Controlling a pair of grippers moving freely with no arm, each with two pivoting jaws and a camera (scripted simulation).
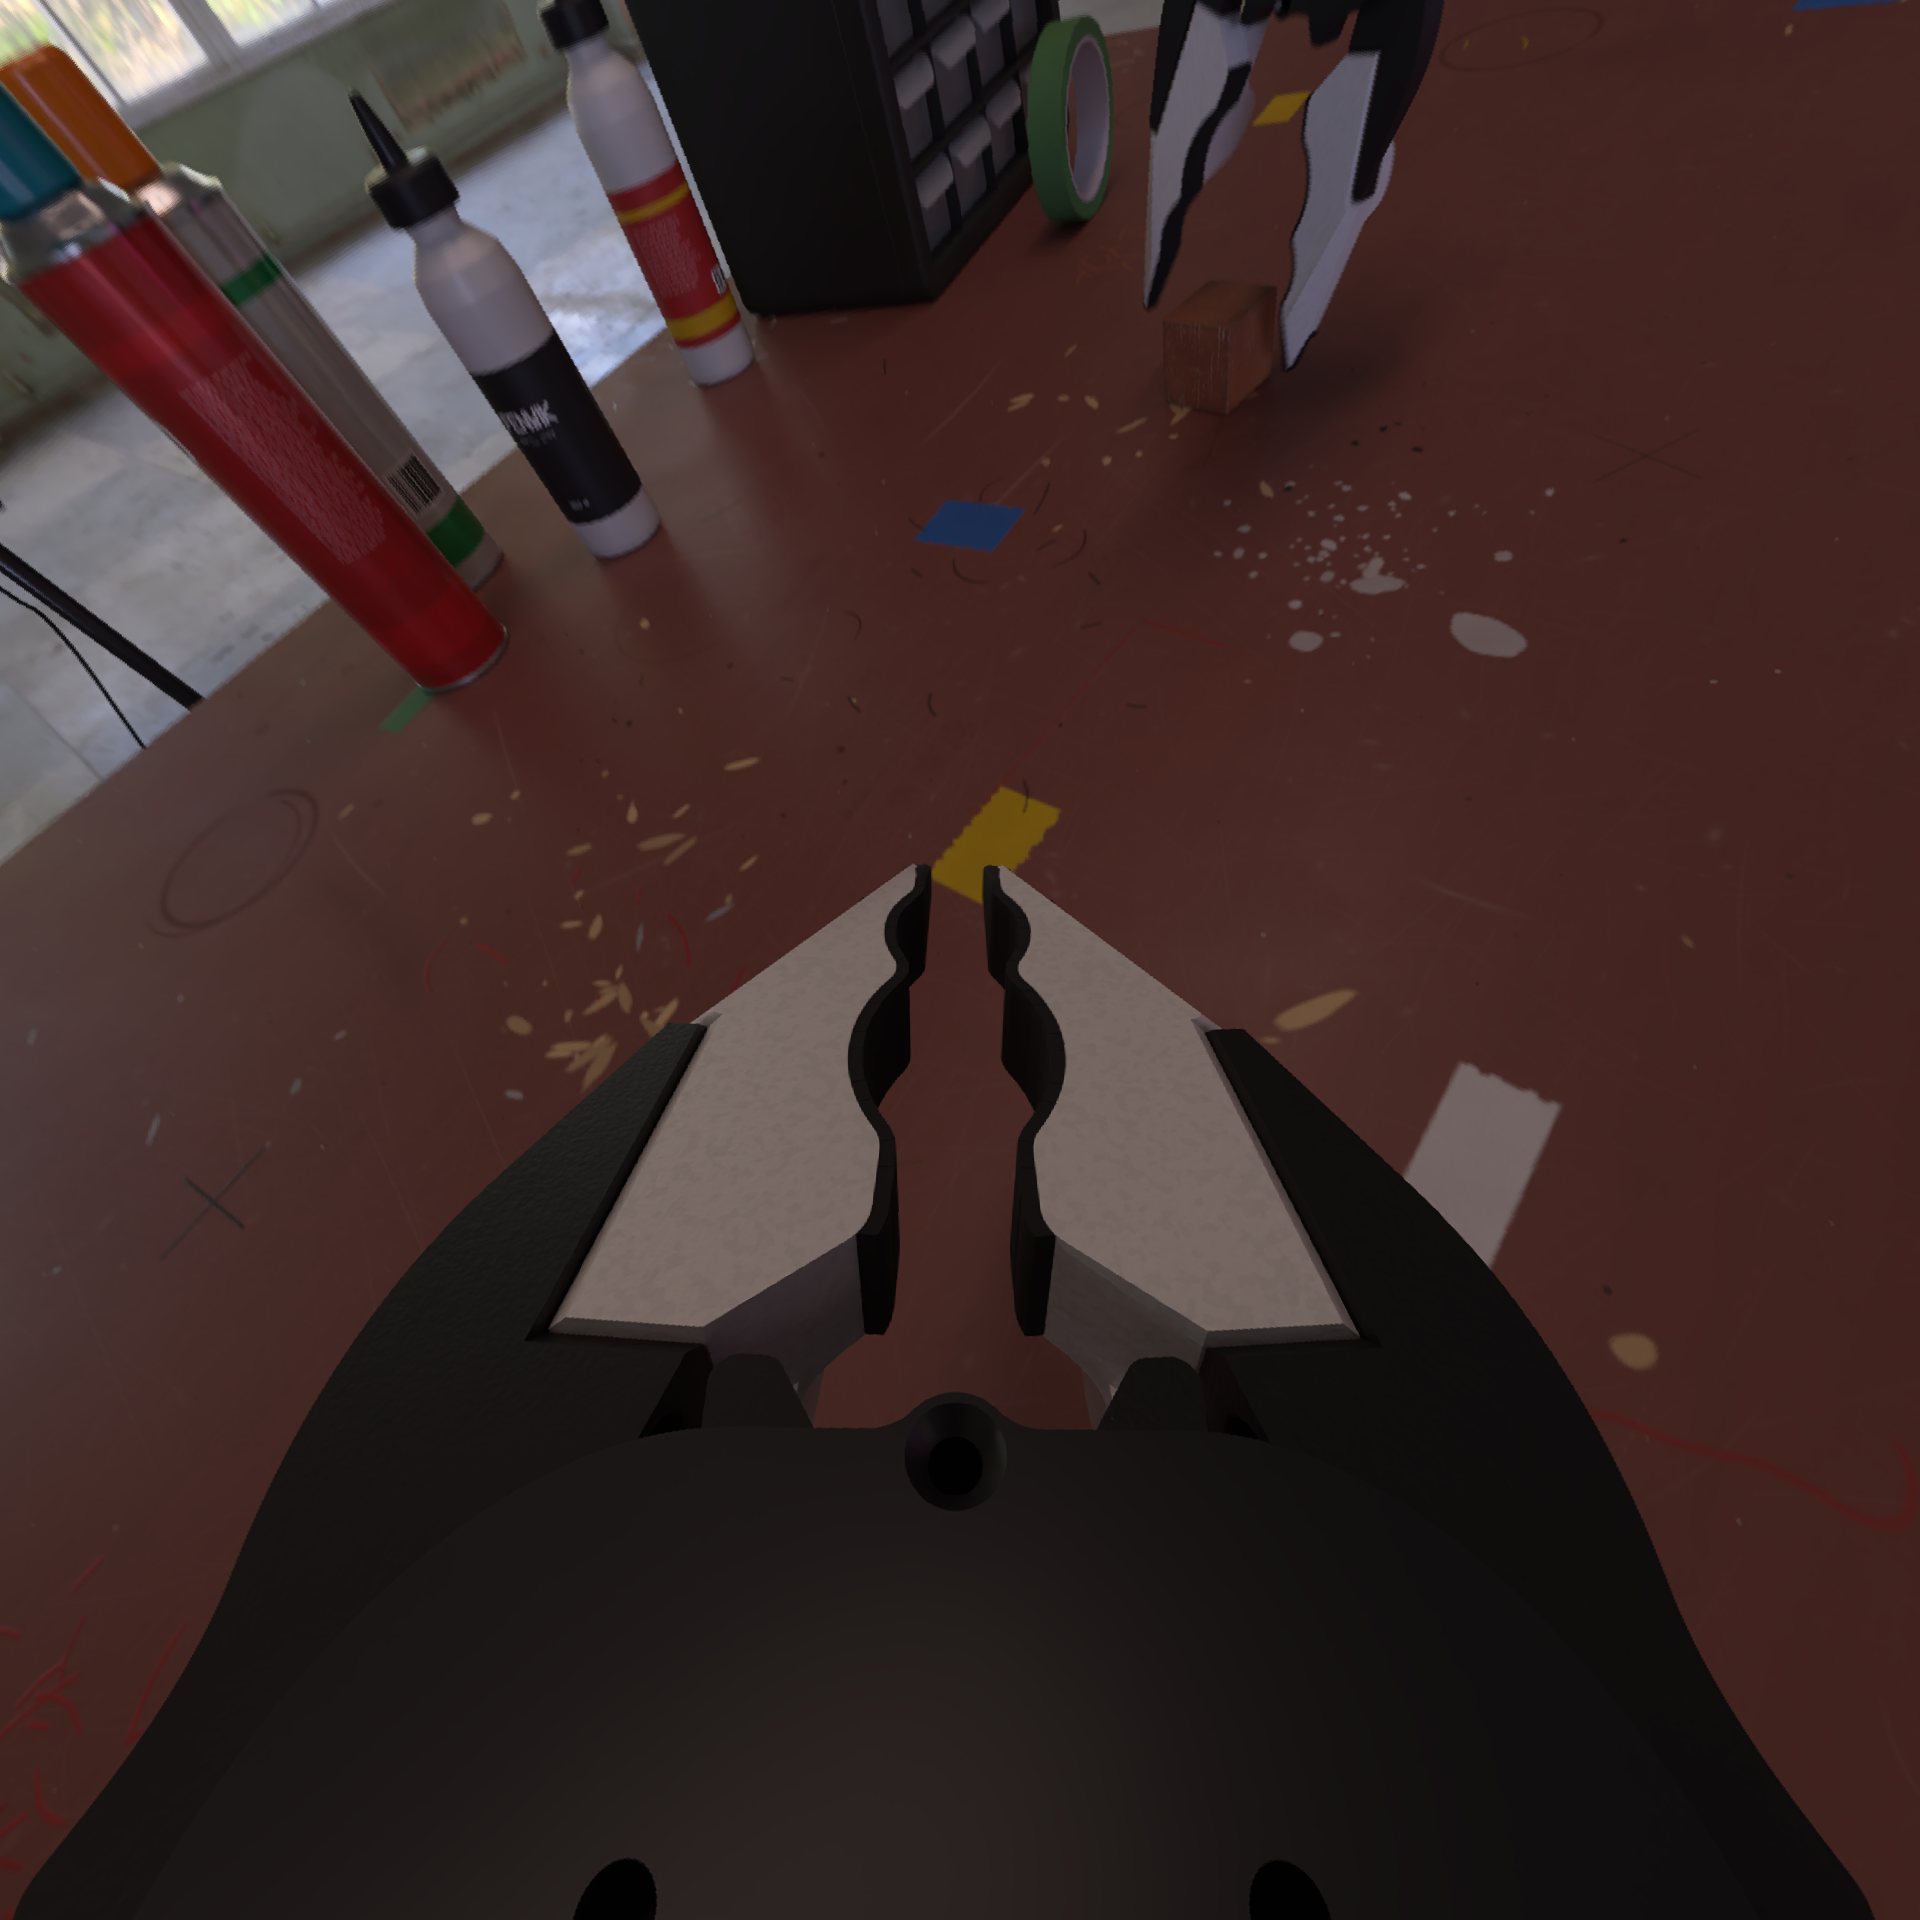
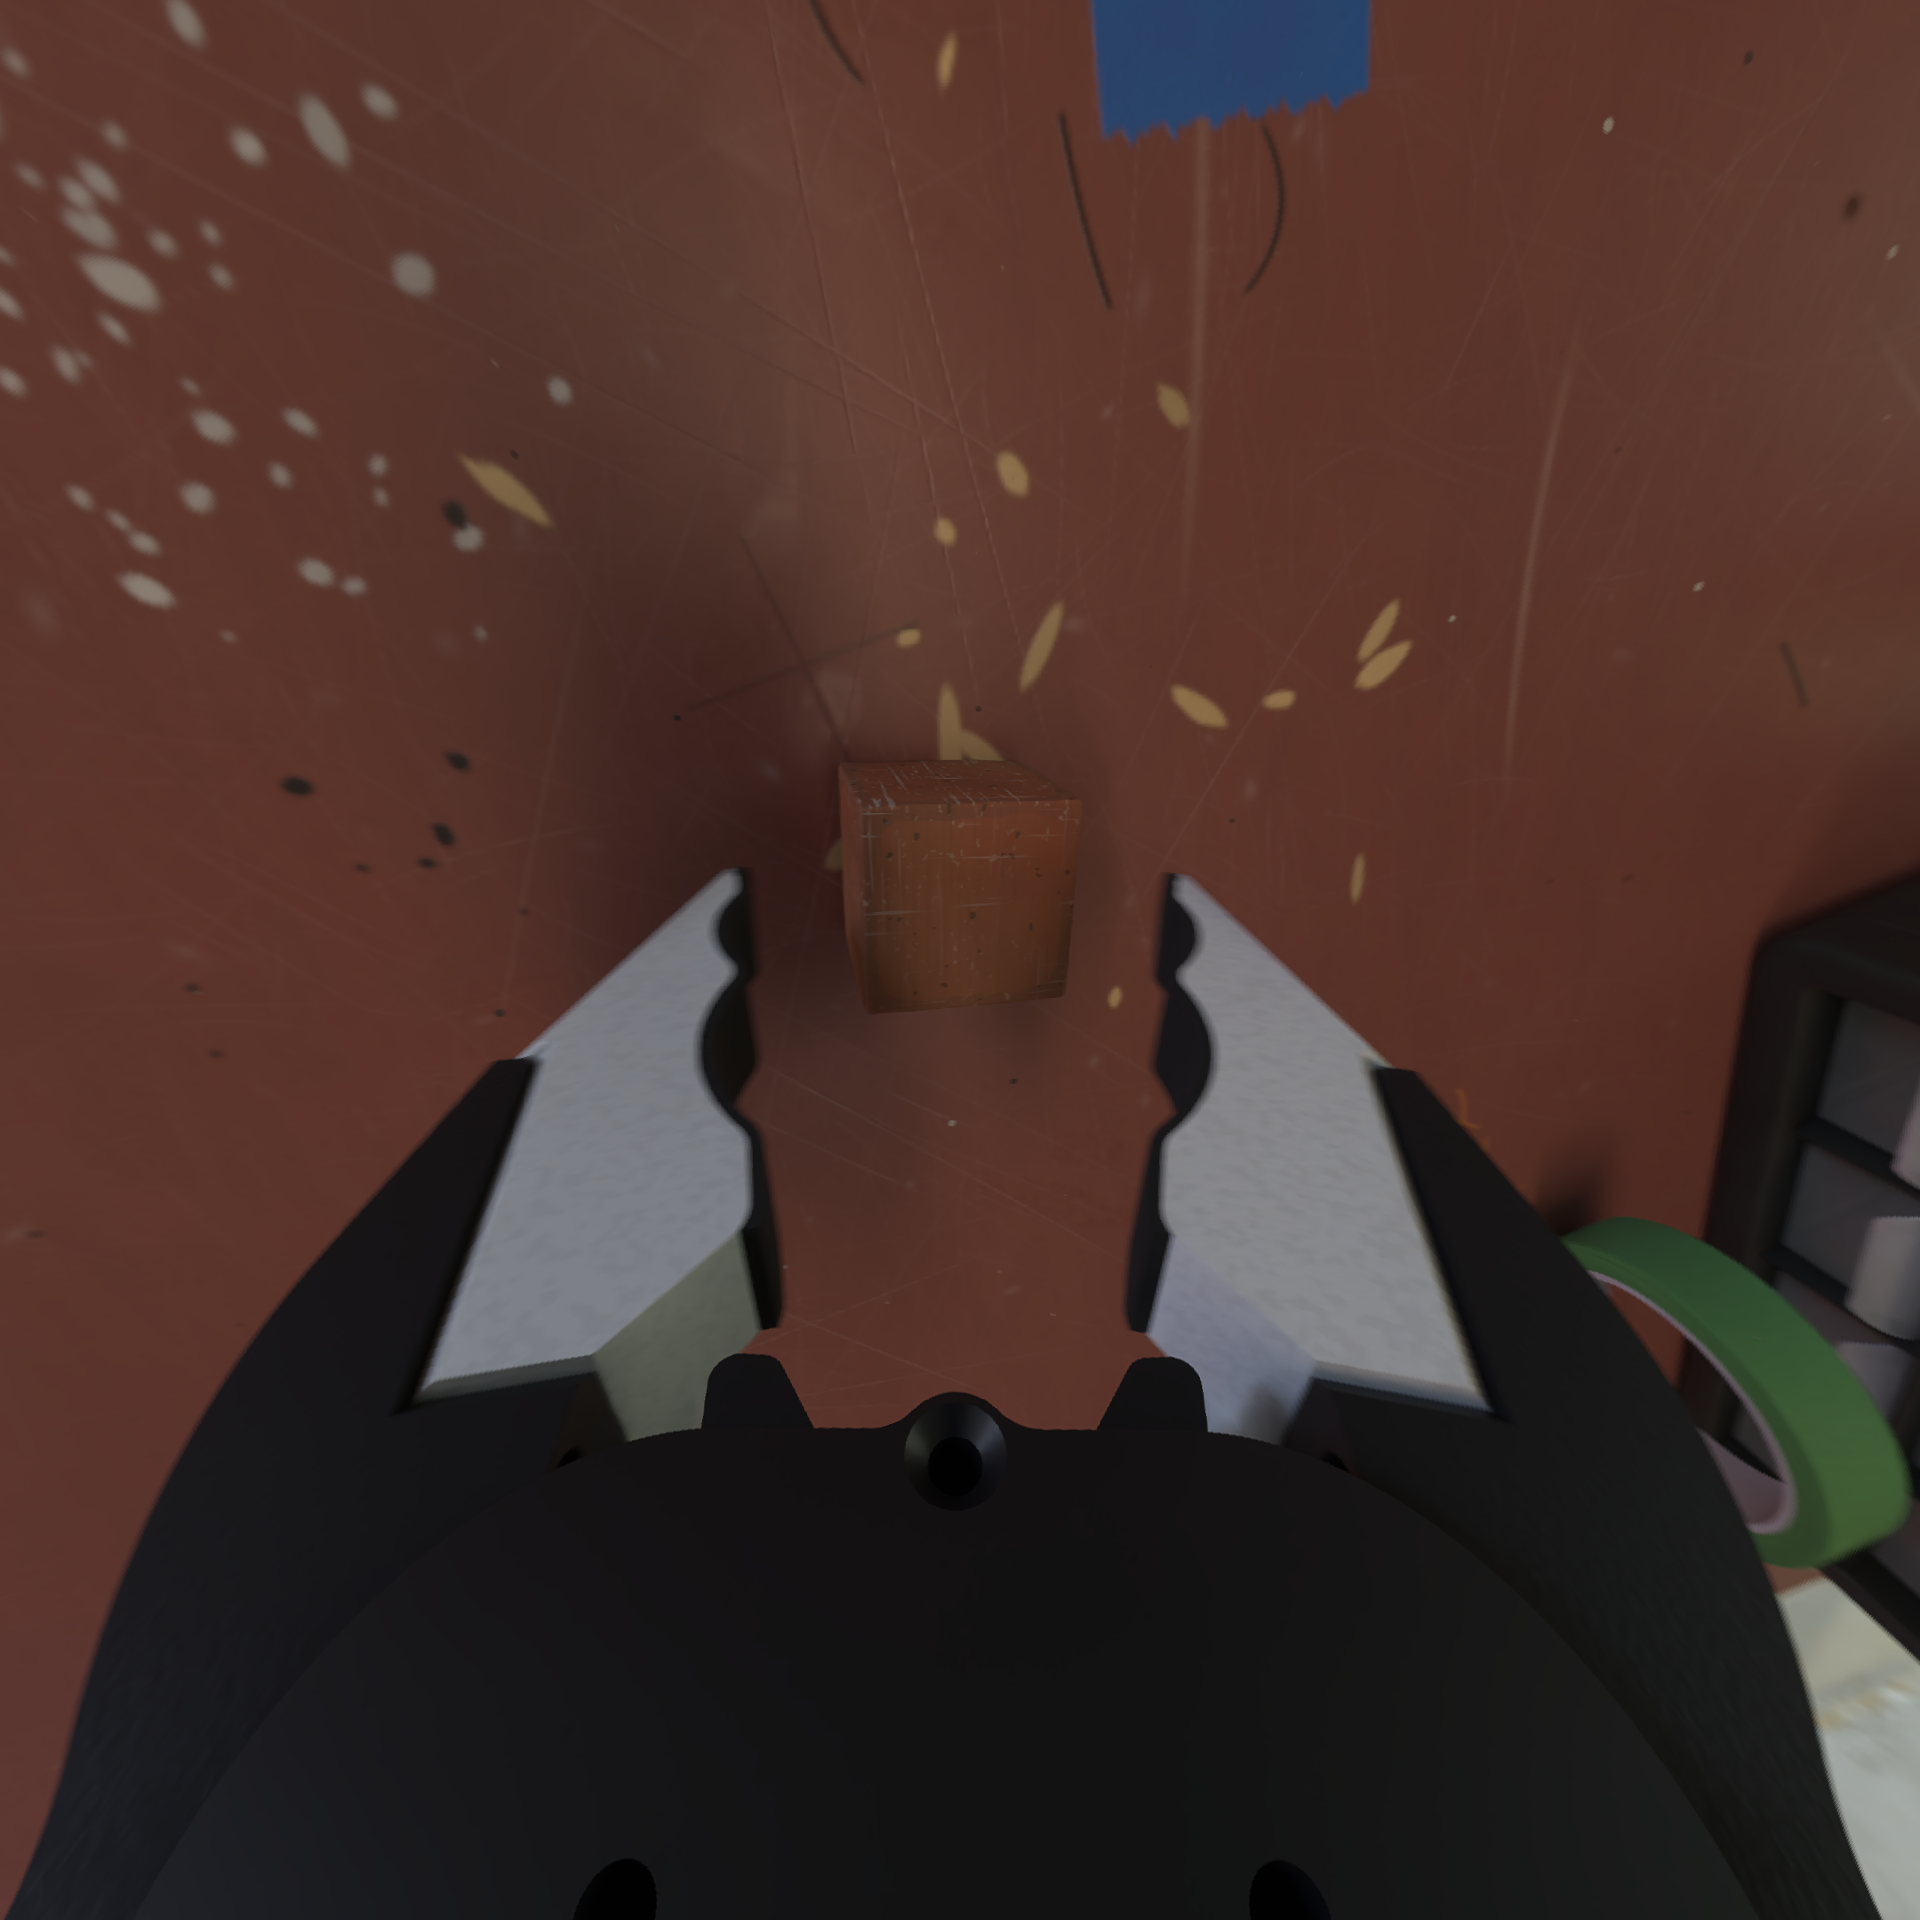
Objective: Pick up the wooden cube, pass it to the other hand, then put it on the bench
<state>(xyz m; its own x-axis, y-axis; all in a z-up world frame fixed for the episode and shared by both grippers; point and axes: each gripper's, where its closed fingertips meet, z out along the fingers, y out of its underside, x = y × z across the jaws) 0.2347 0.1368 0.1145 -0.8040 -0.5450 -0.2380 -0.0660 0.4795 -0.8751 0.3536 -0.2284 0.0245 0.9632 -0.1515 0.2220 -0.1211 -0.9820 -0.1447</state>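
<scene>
The wooden cube [image 2: 961,894] stands on the red-brown bench [image 2: 1455,520]. My right gripper [image 2: 956,883] is open and points down at the cube, with one fingertip on each side of it and a gap on both sides. In the left wrist view the cube [image 1: 1218,351] sits far ahead to the right, with the right gripper [image 1: 1226,330] straddling it from above. My left gripper [image 1: 954,873] is shut and empty. It hovers low over the bench [image 1: 1351,831] near a yellow tape patch [image 1: 1003,831].
A black drawer cabinet [image 1: 831,145] and a green tape roll [image 1: 1075,120] stand just behind the cube; both also show at the right wrist view's right edge, the roll [image 2: 1766,1382] nearest. Spray cans [image 1: 260,416] and bottles [image 1: 520,343] line the bench's left edge. A blue tape patch [image 1: 971,523] lies mid-bench.
</scene>
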